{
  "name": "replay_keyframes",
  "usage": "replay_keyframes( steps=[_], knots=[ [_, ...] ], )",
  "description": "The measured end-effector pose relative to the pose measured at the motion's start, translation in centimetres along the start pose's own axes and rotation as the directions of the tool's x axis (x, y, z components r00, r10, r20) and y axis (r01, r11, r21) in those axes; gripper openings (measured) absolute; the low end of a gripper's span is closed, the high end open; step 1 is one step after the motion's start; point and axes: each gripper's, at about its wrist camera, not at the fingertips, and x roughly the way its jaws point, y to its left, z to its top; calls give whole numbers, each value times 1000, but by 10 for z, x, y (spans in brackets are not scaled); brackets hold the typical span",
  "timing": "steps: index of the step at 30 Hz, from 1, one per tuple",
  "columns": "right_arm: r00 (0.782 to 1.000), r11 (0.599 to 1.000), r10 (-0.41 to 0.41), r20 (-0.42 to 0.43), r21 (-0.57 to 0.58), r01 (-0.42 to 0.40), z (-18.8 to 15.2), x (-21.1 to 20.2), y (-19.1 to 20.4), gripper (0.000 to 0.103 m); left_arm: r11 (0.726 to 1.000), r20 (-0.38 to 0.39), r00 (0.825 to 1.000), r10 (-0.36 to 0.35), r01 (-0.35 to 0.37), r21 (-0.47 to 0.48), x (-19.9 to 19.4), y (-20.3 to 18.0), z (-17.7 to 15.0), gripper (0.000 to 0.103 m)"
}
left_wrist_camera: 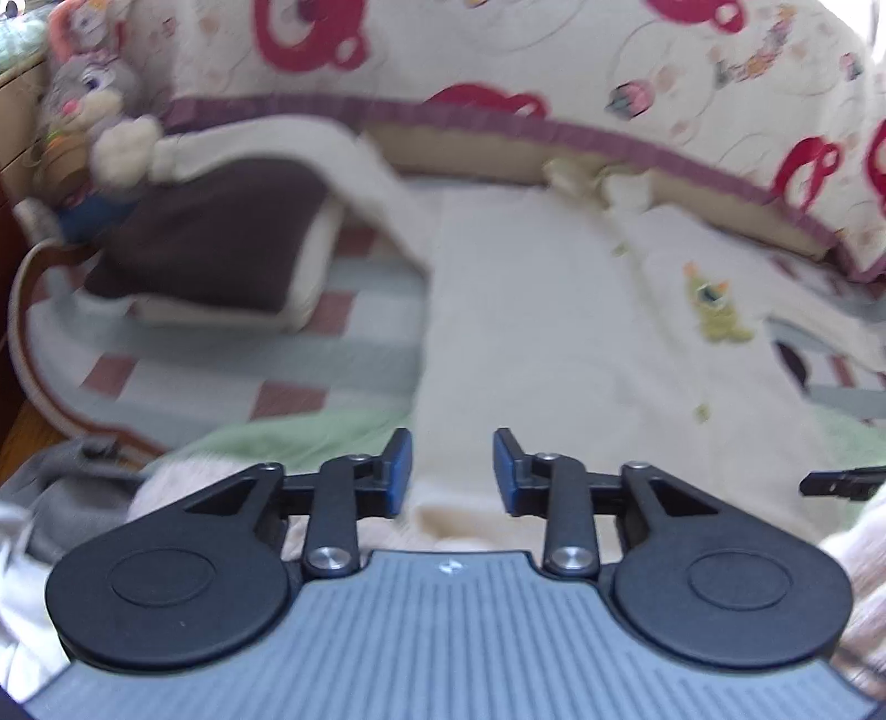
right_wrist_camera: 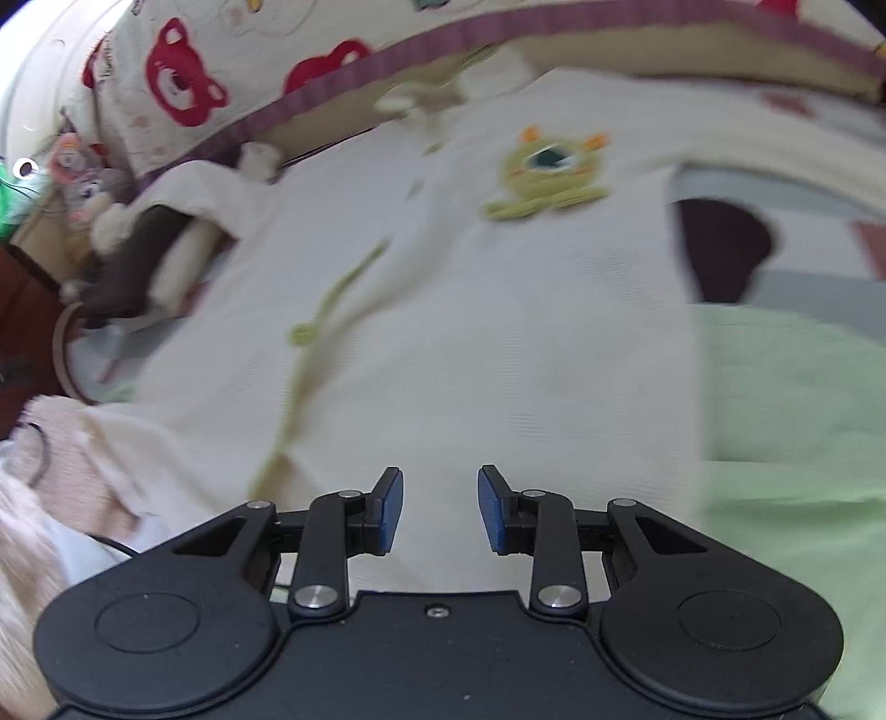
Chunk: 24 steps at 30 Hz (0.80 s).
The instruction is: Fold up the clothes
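A cream garment [left_wrist_camera: 554,310] with a green monster patch [left_wrist_camera: 717,304] lies spread flat on the bed. In the right wrist view the same cream garment [right_wrist_camera: 470,310] fills the middle, its patch [right_wrist_camera: 545,171] toward the far end and a green trim line running down its left half. My left gripper [left_wrist_camera: 453,471] hovers over the garment's near edge, open, with nothing between its blue pads. My right gripper [right_wrist_camera: 441,509] is also open above the near edge, holding nothing. The tip of the right gripper [left_wrist_camera: 841,481] shows at the left wrist view's right edge.
A folded brown and cream item [left_wrist_camera: 221,232] lies on the checked bedspread [left_wrist_camera: 221,360] at the left. A light green cloth [right_wrist_camera: 792,443] lies under the garment at the right. Plush toys [left_wrist_camera: 94,111] and a bear-print cushion [left_wrist_camera: 498,50] line the back. A fuzzy pale sleeve [right_wrist_camera: 33,498] is near.
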Motion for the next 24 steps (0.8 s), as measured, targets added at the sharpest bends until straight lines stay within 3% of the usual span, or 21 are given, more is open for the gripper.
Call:
replay_keyframes(
  steps=[3, 6, 9, 10, 11, 13, 14, 16, 19, 21, 24],
  knots=[
    [995, 995, -95, -6, -6, 95, -23, -15, -22, 36, 990, -56, 997, -55, 62, 129, 47, -35, 13, 39],
    [985, 985, -171, -32, -21, 171, -42, -16, -25, 36, 959, -97, 987, -124, 145, 243, 101, -78, 21, 39],
    [971, 972, -236, -32, -31, 235, -54, -16, -25, 40, 920, -135, 961, -242, 271, 283, 137, -119, 25, 39],
    [965, 965, -261, -26, -27, 260, -55, -17, -27, 51, 903, -149, 948, -280, 313, 294, 149, -133, 26, 39],
    [962, 962, -271, -22, -19, 271, -57, -16, -29, 57, 891, -167, 940, -297, 336, 305, 158, -143, 25, 39],
    [969, 969, -246, -13, 10, 246, -59, -10, -37, 57, 869, -207, 925, -319, 373, 324, 174, -163, 21, 39],
    [978, 978, -207, -1, 33, 207, -59, -6, -40, 44, 861, -221, 922, -317, 377, 342, 180, -169, 19, 39],
    [990, 990, -138, 27, 30, 137, -57, -5, -38, 4, 853, -221, 931, -290, 356, 382, 189, -176, 14, 39],
    [978, 986, -149, 143, -47, 157, -49, -46, -17, 4, 848, -232, 942, -243, 322, 421, 189, -173, 12, 39],
    [958, 960, -251, 140, -88, 265, -47, -72, -10, 3, 849, -246, 941, -231, 319, 423, 183, -163, 12, 39],
    [914, 903, -399, 74, -144, 406, -55, -70, -17, 3, 829, -300, 926, -229, 347, 439, 179, -150, 5, 41]
  ],
)
